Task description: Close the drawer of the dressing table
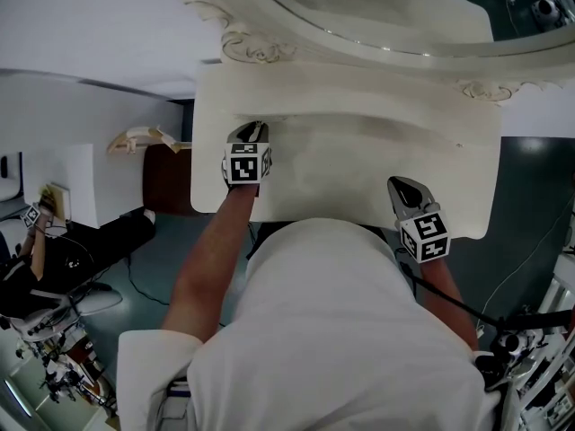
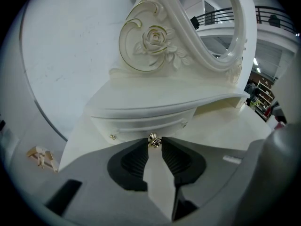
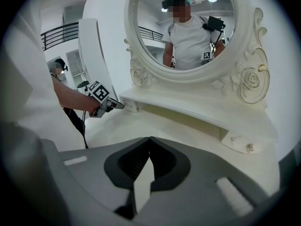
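My left fingers grasp the knob of the drawer just ahead. It looks nearly in, perhaps a last push left. My right fingers are clenched on nothing.

Plain white short-sleeve T-shirt. Left gripper and right gripper both grey plastic, black ribbed pads, black-and-white marker cube on each. Thin black cable just right of T-shirt.
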Demonstrator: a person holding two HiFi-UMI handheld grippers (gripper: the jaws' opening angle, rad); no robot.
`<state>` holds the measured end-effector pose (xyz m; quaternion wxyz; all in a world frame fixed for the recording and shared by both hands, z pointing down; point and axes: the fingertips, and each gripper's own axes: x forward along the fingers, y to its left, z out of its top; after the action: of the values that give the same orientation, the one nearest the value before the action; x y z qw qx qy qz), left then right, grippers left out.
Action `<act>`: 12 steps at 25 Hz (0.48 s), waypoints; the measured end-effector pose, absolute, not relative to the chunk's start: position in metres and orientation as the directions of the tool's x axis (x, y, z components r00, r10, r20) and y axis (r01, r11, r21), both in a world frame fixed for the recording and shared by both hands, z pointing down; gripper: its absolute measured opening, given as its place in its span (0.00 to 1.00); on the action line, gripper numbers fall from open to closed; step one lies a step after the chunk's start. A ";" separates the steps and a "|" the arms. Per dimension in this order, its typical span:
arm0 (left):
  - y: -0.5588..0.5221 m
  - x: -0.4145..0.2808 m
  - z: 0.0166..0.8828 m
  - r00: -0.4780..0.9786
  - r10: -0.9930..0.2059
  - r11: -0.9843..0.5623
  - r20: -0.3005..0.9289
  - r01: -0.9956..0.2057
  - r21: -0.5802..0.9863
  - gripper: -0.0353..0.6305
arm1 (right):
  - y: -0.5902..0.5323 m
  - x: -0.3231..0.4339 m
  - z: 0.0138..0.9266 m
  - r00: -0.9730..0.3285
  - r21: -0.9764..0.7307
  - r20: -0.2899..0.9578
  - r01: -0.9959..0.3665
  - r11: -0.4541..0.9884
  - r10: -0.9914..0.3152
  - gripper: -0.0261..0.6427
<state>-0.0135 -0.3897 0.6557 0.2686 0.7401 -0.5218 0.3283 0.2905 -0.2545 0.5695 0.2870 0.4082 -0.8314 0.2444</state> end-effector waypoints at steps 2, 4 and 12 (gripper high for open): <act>-0.393 -0.013 0.656 0.239 -0.597 -0.313 0.766 -0.948 0.053 0.20 | -0.258 0.291 0.570 -0.503 -0.175 0.676 -0.819 0.547 -0.538 0.04; -0.397 -0.013 0.656 0.237 -0.597 -0.313 0.766 -0.948 0.049 0.20 | -0.261 0.291 0.571 -0.504 -0.177 0.677 -0.819 0.546 -0.536 0.04; -0.412 -0.013 0.657 0.229 -0.594 -0.319 0.771 -0.947 0.036 0.20 | -0.270 0.293 0.576 -0.500 -0.189 0.684 -0.825 0.532 -0.532 0.04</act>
<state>-0.0133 -0.4117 0.6566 0.2622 0.7389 -0.5213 0.3370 0.2935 -0.2704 0.5764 0.2861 0.4100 -0.8272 0.2562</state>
